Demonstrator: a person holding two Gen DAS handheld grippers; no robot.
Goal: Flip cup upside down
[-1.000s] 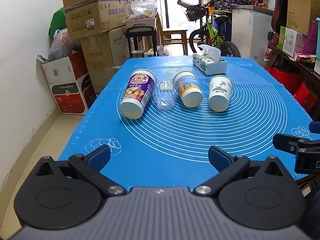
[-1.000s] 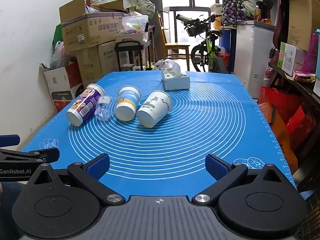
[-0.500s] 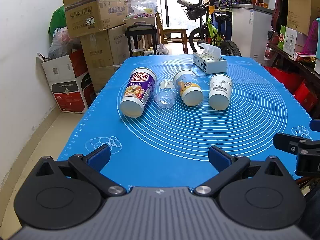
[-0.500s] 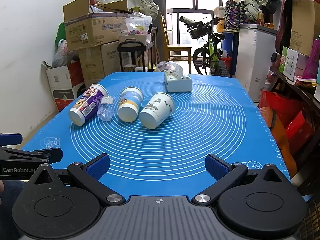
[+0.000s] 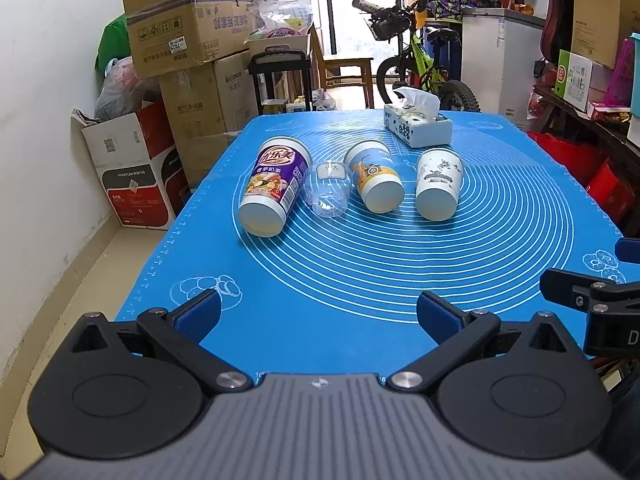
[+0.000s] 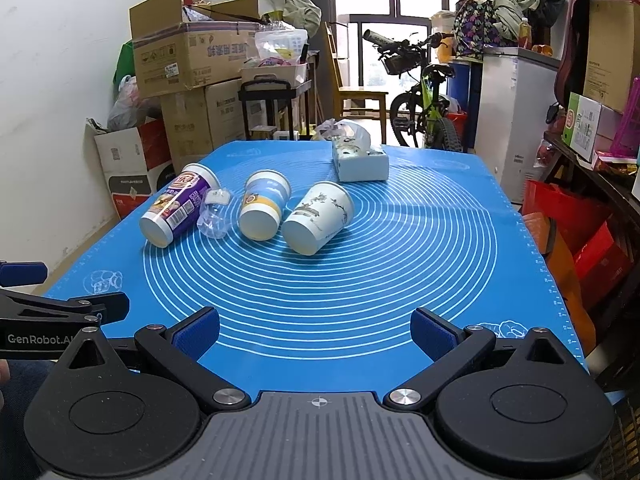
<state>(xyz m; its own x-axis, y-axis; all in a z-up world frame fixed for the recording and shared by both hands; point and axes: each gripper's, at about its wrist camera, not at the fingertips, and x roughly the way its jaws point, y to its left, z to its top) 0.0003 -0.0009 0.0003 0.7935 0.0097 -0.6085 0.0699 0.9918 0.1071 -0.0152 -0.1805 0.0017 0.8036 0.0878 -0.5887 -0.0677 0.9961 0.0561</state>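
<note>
Several cups lie on their sides in a row on the blue mat (image 5: 500,240), bases toward me: a purple milk-tea cup (image 5: 274,188) (image 6: 176,210), a clear plastic cup (image 5: 327,192) (image 6: 214,218), a blue-and-yellow paper cup (image 5: 374,182) (image 6: 264,210) and a white ink-print paper cup (image 5: 438,184) (image 6: 318,218). My left gripper (image 5: 318,316) is open and empty over the mat's near edge, well short of the cups. My right gripper (image 6: 316,330) is open and empty, also near the front edge. Each gripper shows at the other view's side.
A tissue box (image 5: 416,128) (image 6: 360,158) stands behind the cups. Cardboard boxes (image 5: 188,40) pile up at the left wall. A bicycle (image 5: 420,68), a white appliance (image 6: 516,112) and cluttered shelves (image 6: 592,128) stand at the back and right.
The right gripper has risen and eased slightly forward, so the cups sit lower in its view. The left gripper has barely moved. Both stay open.
</note>
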